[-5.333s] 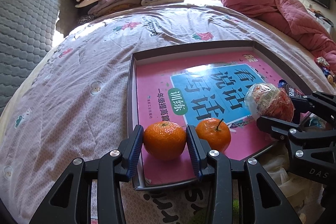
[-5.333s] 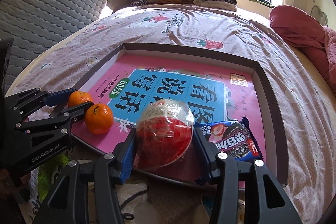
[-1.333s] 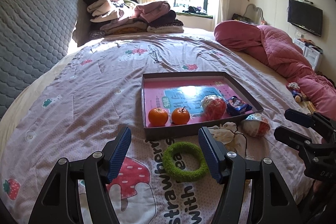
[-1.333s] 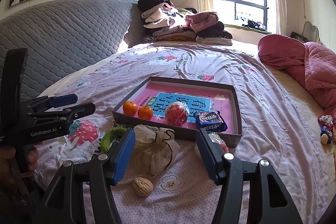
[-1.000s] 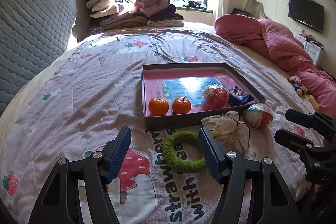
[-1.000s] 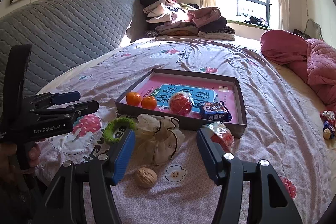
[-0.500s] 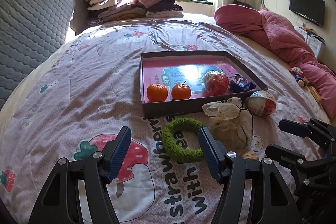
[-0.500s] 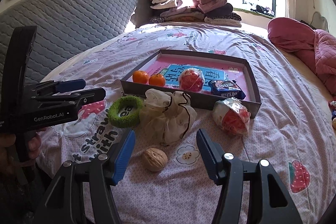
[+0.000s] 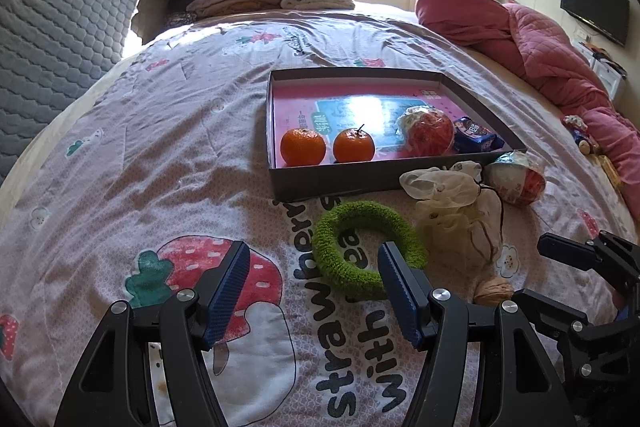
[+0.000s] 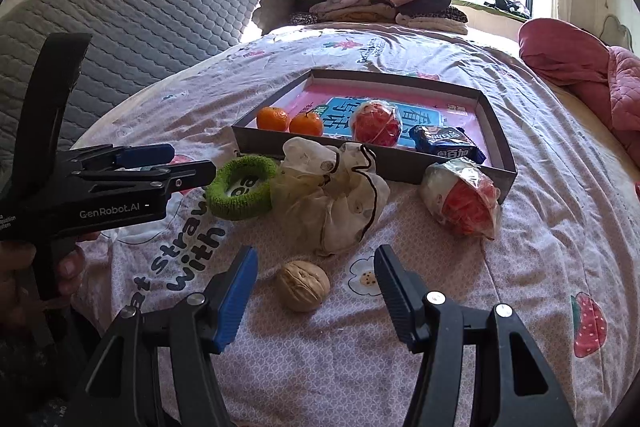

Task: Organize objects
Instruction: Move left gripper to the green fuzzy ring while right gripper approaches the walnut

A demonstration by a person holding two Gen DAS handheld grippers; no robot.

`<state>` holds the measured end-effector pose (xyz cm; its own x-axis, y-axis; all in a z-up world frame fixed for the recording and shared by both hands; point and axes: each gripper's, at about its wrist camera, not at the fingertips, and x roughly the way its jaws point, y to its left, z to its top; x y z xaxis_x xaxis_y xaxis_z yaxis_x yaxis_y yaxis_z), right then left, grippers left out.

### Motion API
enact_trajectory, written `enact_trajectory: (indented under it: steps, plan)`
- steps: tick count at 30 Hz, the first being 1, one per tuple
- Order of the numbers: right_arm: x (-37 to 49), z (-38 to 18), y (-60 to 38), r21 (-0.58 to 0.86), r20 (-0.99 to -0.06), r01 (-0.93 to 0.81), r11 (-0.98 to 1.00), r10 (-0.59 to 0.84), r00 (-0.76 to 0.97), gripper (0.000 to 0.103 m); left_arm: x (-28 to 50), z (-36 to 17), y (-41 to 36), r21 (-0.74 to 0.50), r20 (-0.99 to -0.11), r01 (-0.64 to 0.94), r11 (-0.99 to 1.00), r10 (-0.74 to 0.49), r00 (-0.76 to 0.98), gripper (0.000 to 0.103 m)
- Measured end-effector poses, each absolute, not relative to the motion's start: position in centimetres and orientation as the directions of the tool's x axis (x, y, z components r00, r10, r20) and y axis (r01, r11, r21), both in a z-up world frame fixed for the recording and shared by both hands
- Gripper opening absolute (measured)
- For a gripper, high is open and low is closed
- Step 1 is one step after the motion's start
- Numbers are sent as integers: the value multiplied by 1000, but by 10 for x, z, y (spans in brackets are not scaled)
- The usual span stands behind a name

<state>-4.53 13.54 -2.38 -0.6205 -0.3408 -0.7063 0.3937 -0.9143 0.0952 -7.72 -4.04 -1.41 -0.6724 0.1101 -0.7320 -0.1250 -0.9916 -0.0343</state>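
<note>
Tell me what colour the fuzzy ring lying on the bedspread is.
Green. The fuzzy ring shows best in the left wrist view, lying just ahead of the open fingers.

I see two tangerines in the tray; green ring, walnut, pouch lie outside.

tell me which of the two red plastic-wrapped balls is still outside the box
The wrapped ball lying on the bedspread just outside the box's near right corner. The other wrapped ball sits inside the box, between the oranges and the blue snack packet.
</note>
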Motion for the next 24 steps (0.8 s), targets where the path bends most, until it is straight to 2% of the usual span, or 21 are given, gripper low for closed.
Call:
enact_trajectory:
  steps: [16,24]
  plan:
    - [-52,-49,126,60,-737,406,-912,-315,-598,60,-99,-40,-36,16,-765,-114,-993,61,-641,68]
    - [-52,-60,122,44,-744,423,-905,-312,-591,60,-108,-52,-37,-22,-777,-120,-992,93,-622,68]
